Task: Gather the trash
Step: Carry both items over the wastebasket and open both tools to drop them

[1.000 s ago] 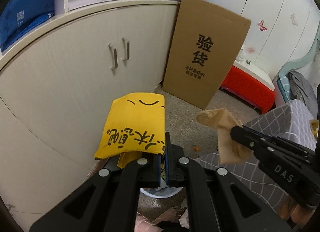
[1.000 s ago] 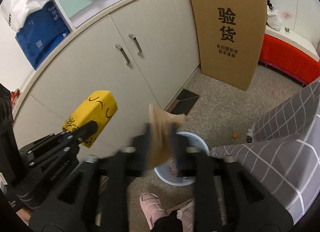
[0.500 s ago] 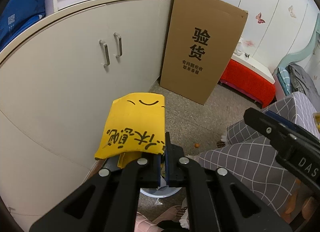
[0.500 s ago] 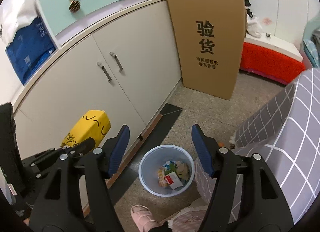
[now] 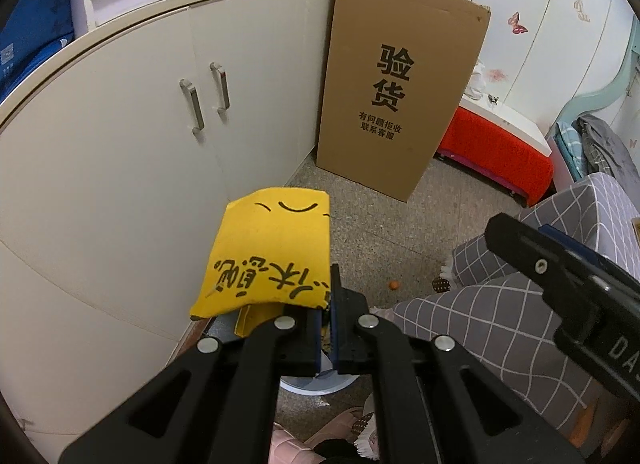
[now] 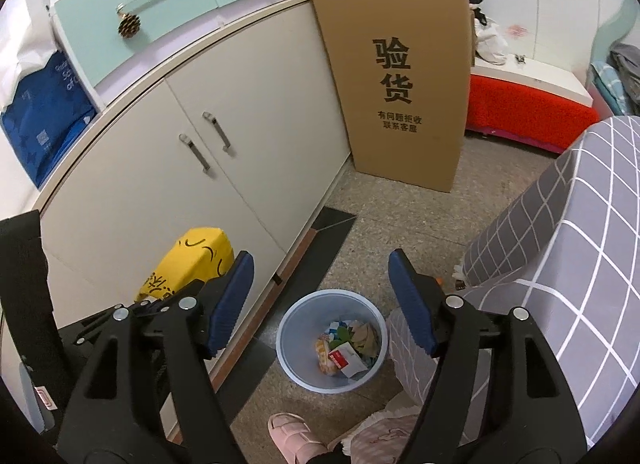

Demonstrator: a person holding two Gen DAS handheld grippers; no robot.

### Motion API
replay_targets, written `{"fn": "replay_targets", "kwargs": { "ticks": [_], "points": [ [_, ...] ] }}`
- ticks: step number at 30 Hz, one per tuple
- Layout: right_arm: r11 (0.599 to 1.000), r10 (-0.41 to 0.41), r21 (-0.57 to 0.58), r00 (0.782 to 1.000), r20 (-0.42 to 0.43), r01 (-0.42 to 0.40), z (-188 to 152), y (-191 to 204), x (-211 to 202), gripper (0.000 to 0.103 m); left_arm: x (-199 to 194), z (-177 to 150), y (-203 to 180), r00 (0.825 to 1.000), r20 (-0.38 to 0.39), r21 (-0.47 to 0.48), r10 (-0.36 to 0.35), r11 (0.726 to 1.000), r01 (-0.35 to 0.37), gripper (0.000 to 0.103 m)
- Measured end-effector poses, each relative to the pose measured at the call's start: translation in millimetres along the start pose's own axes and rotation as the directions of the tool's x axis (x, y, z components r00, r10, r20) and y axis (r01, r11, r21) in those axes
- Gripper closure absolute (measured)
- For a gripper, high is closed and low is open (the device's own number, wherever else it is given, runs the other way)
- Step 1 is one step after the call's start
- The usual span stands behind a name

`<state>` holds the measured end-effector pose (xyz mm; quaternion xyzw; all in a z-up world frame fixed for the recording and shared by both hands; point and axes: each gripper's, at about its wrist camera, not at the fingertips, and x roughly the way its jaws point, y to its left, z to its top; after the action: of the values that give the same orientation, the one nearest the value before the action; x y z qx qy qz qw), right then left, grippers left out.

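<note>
Left gripper (image 5: 327,314): matte black linkage arms with round silver screws at the joints; blue pads lining the inner faces.
Right gripper (image 6: 321,302): same black frame and silver screws; ribbed blue pads (image 6: 234,298) on long fingers; white letters "DA" on its side in the left wrist view.
Footwear: pink slipper (image 6: 294,438).
Clothing: pink patterned trouser leg (image 6: 384,438), frayed pale cuff.

On the cardboard box (image 5: 404,95) leaning on the cabinet I read 验货 in big black characters, with 有问题拒收 联系客服 in small print beneath. My right tongs (image 5: 568,288) show "DA" in white. The yellow bag (image 5: 272,256) has black handwriting I cannot read.
</note>
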<state>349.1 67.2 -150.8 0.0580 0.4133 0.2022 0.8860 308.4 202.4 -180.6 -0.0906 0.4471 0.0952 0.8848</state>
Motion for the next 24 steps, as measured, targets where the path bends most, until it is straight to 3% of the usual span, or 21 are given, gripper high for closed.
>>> {"fn": "replay_targets", "kwargs": {
  "ticks": [5,6,9,13,24],
  "points": [
    [1.000,-0.018,0.018,1.000,0.024,0.017,0.9,-3.2,-4.4,0.032,5.8,7.6,-1.2,1.000,-0.020,-0.017,-0.012,1.000,0.012,0.096],
    [1.000,-0.017,0.022,1.000,0.026,0.016,1.1,-3.8,-4.8,0.032,8.3,8.8,-1.3,0.999,-0.031,-0.022,-0.020,1.000,0.019,0.088],
    [1.000,-0.019,0.025,0.999,0.027,0.018,0.8,-5.3,-4.7,0.032,13.2,10.5,-1.4,0.999,-0.041,-0.036,-0.002,0.999,0.001,0.040],
    [1.000,-0.019,0.020,1.000,0.018,0.019,0.7,-3.4,-2.7,0.032,13.5,9.6,-1.8,0.999,-0.030,-0.039,0.025,0.999,-0.026,0.033],
    [1.000,-0.014,0.021,1.000,0.009,0.014,1.2,-2.7,-0.7,0.032,7.7,6.8,-3.9,0.999,-0.016,-0.041,0.034,0.999,-0.034,0.030]
  ]
}}
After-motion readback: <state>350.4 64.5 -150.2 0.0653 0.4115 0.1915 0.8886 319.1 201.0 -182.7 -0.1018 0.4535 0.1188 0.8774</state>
